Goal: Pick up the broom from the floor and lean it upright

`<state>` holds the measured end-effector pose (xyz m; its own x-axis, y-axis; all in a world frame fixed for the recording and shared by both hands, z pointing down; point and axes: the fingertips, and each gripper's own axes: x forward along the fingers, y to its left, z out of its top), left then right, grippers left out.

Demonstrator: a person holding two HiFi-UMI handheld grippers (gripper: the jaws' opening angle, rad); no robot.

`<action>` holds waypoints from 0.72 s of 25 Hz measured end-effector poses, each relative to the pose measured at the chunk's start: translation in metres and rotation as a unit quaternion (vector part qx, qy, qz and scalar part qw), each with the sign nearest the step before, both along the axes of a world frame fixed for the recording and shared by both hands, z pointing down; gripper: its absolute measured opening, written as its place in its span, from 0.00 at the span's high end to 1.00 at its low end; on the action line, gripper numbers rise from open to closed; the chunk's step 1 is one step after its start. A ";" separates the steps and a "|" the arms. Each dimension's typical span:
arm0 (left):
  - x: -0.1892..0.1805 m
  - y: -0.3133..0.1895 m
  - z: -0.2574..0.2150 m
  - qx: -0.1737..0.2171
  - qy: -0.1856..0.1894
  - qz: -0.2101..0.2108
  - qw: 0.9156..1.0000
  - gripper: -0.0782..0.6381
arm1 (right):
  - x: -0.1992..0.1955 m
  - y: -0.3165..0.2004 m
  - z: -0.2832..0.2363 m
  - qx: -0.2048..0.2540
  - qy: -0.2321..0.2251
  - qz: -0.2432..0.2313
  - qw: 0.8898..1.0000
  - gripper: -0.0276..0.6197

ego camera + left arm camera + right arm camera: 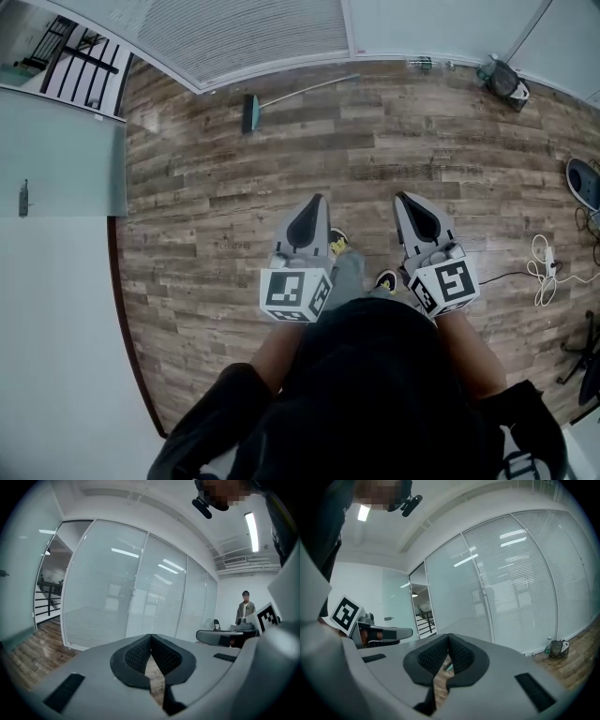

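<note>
Although both grippers are held out over the wooden floor (216,234), no part of the task can be counted as done: the broom (300,92) is seen lying flat at the far side of the room, close to the foot of the glass wall (253,37) with its blinds. Its blue head (250,113) is turned to the left and its thin handle runs off to the right, slightly farther away. It is touched by neither gripper and lies well apart from both.

The left gripper (316,199) is shown with its ribbed pads (136,656) brought fully together and nothing caught between them; only floor is glimpsed through the slit below the tips. The right gripper (403,197) is likewise closed tip to tip and empty, as is confirmed in the right gripper view (449,638). Both are pointed roughly level towards the glass wall.

Everything is judged to be left: the broom has to be reached, the jaws have to be opened and closed on the handle, the handle has to be raised from the floor, and the broom has to be stood against a support, for which the glass wall is the nearest candidate
</note>
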<state>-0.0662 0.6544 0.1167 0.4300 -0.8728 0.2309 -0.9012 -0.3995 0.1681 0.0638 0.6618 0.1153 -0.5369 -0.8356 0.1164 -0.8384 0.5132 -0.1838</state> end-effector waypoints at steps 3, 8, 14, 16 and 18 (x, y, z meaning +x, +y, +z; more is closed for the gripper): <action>-0.008 -0.024 0.000 0.004 0.004 0.004 1.000 0.86 | -0.013 -0.023 -0.001 0.002 0.006 -0.005 1.000 0.93; -0.031 -0.060 -0.002 0.004 0.011 0.003 1.000 0.86 | -0.037 -0.059 -0.005 0.002 0.017 -0.008 1.000 0.93; -0.068 -0.092 -0.002 0.004 0.018 -0.007 1.000 0.86 | -0.068 -0.098 -0.002 -0.005 0.031 -0.002 1.000 0.93; -0.079 -0.099 -0.001 0.002 0.019 -0.010 1.000 0.86 | -0.078 -0.107 -0.002 -0.006 0.034 -0.002 0.999 0.93; -0.090 -0.103 0.001 0.002 0.021 -0.013 1.000 0.86 | -0.087 -0.112 -0.001 -0.006 0.037 -0.002 0.999 0.93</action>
<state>-0.1559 0.5510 0.1173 0.4173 -0.8842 0.2101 -0.9030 -0.3773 0.2056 -0.0233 0.5495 0.1147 -0.5305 -0.8311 0.1667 -0.8475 0.5154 -0.1272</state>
